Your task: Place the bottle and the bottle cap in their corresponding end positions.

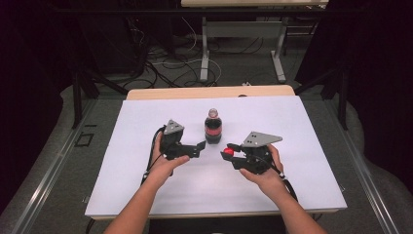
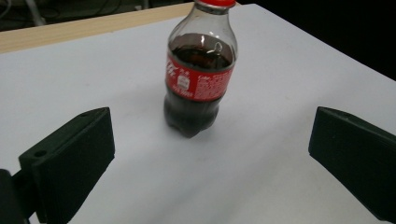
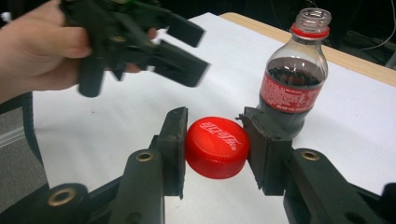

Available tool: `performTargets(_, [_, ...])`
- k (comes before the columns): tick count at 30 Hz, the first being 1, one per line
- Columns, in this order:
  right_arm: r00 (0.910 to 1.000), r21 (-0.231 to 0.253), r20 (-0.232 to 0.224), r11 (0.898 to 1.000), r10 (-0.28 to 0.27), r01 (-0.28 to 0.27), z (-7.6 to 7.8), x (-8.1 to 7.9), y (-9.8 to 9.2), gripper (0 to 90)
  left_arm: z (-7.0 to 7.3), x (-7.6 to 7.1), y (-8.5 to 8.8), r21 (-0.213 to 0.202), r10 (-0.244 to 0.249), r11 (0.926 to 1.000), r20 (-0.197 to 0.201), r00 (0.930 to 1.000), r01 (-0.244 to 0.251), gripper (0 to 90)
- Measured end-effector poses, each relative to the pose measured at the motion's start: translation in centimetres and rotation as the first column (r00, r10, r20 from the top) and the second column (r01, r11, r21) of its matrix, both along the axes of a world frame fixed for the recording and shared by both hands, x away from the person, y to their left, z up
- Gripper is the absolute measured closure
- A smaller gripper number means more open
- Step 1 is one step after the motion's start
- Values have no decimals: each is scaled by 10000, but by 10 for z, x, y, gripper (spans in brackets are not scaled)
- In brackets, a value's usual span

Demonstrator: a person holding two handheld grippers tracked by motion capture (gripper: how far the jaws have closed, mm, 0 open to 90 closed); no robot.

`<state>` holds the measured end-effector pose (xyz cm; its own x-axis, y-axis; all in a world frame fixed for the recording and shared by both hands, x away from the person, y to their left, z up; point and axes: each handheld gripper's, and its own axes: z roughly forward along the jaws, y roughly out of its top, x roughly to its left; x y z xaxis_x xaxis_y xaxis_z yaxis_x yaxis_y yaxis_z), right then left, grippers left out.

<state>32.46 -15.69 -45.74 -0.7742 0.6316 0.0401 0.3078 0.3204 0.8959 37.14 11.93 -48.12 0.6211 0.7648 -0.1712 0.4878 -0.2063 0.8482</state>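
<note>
A small cola bottle (image 1: 213, 127) with a red label stands upright and uncapped on the white table (image 1: 146, 122). In the left gripper view the cola bottle (image 2: 198, 70) stands ahead of the wide-apart jaws, apart from them. My left gripper (image 1: 200, 146) is open, just left of the bottle, and holds nothing. My right gripper (image 1: 230, 150) is shut on the red bottle cap (image 1: 228, 151), to the right of the bottle. The right gripper view shows the red cap (image 3: 217, 146) pinched between both pads, with the open-necked bottle (image 3: 294, 74) behind and my left gripper (image 3: 180, 51) at upper left.
The white table (image 1: 302, 126) has a wooden far edge (image 1: 209, 91). Beyond it lie floor cables (image 1: 170, 68) and the legs of another table (image 1: 280, 53). Dark curtains flank the scene.
</note>
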Motion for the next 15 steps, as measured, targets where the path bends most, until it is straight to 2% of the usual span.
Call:
performTargets(4, [10000,-84,-62,10000,-12,11,-1,5,7,609,0,-13,20,-181,344,9992,-119,9993,-346,6])
performTargets(8, [9999,-311,-114,9995,49,-53,-5,13,16,609,-1,-20,35,-179,660,9977,-55,9978,-661,7])
performTargets(15, [9990,-684,-436,9977,-16,-14,-29,30,34,609,-1,-27,44,-188,834,9964,81,9965,-833,6])
